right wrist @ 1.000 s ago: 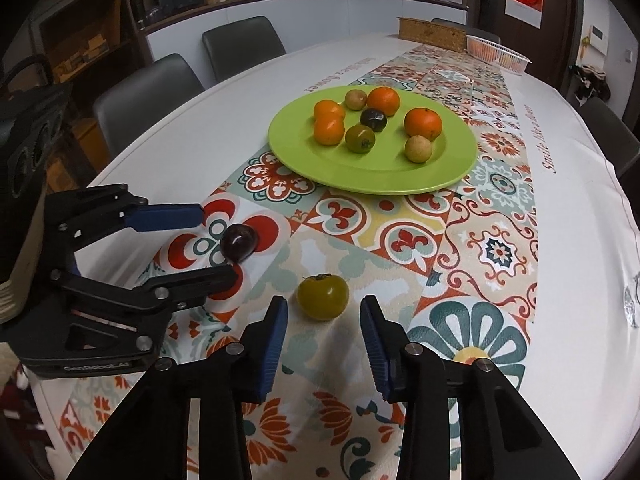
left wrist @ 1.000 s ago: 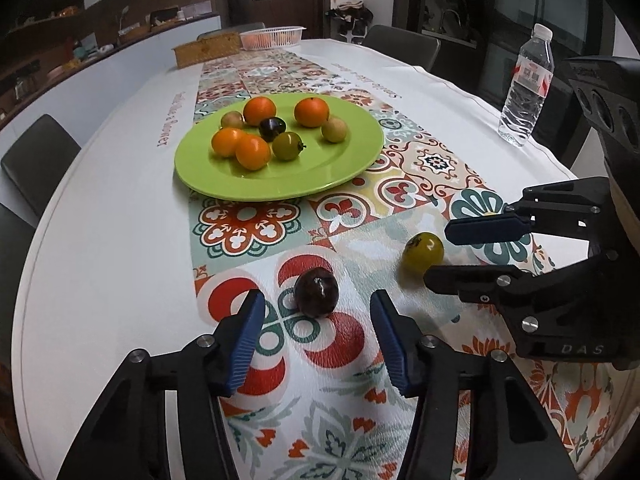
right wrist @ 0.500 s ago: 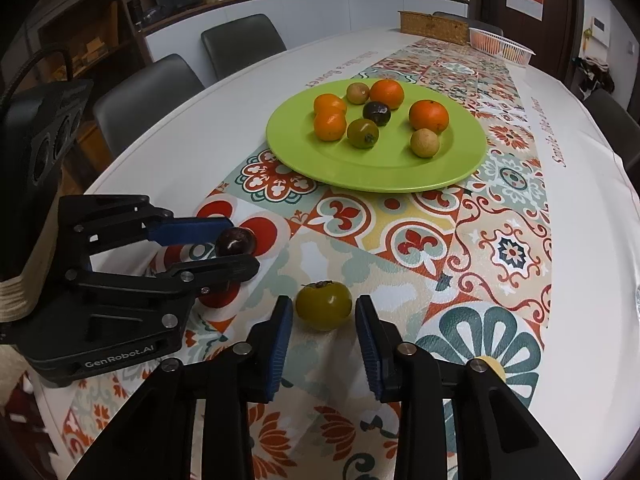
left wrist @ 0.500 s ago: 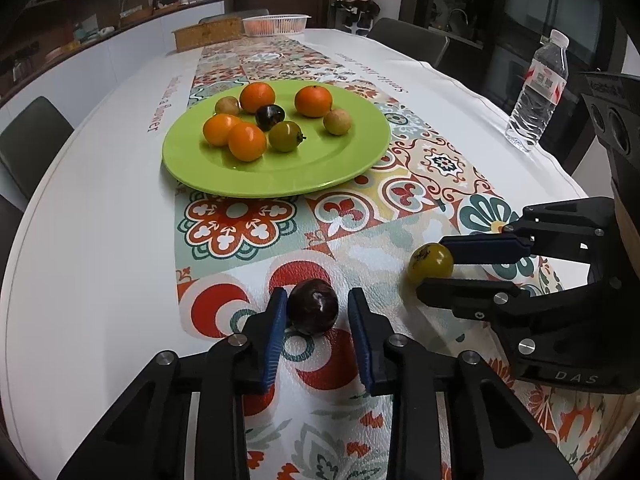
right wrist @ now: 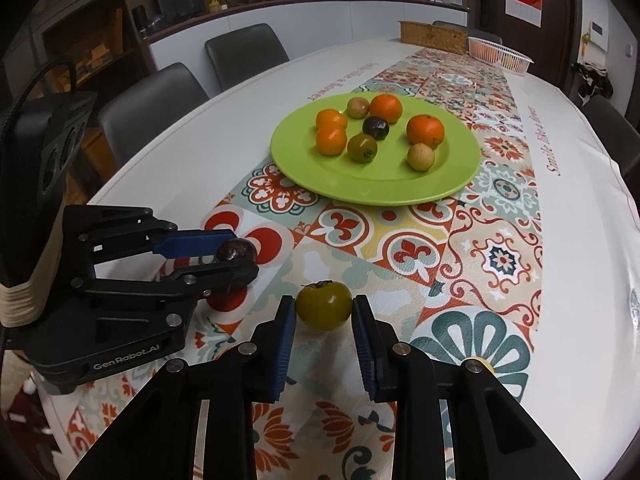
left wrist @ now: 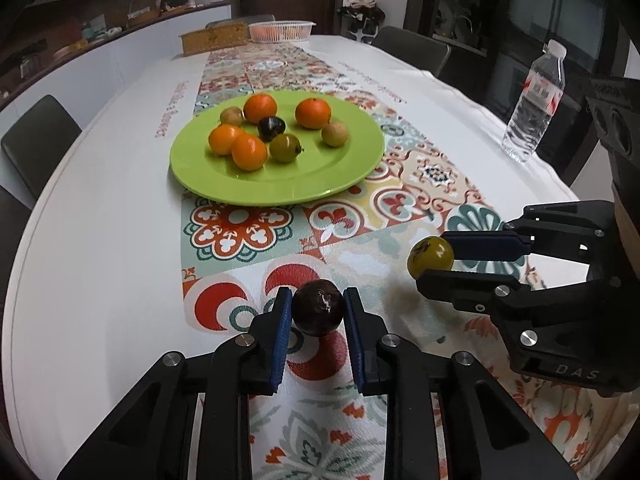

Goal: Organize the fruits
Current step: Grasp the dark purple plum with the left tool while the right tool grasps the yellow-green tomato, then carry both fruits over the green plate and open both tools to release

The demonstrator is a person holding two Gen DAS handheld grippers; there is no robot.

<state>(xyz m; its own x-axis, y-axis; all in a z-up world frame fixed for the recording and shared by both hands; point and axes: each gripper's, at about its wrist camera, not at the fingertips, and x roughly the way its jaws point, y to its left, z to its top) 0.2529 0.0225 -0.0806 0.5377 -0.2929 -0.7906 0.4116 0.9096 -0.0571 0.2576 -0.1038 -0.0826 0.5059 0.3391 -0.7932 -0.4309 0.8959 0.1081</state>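
Gripping two small round fruits at once, both tools are seen low over the patterned tablecloth (left wrist: 248,236); the left gripper (left wrist: 318,312) has just been closing and its blue pads are now pressed on either side of the dark plum (left wrist: 319,307), while the right gripper (right wrist: 324,312) is likewise closed on the green persimmon (right wrist: 324,305), which is shown from the left view pinched near the very tips; both fruits sit at the near end of the table, with the green plate (left wrist: 352,184) farther off and already loaded with oranges and other small fruit. Slipping is judged the main risk, since smooth spheres held only at the pad tips could be squeezed out forward when lifted; too firm a hold could bruise soft skin. Collision between the two tools is possible, as they are close together; a fruit dropped on the plate might also roll off its shallow rim or knock others loose.
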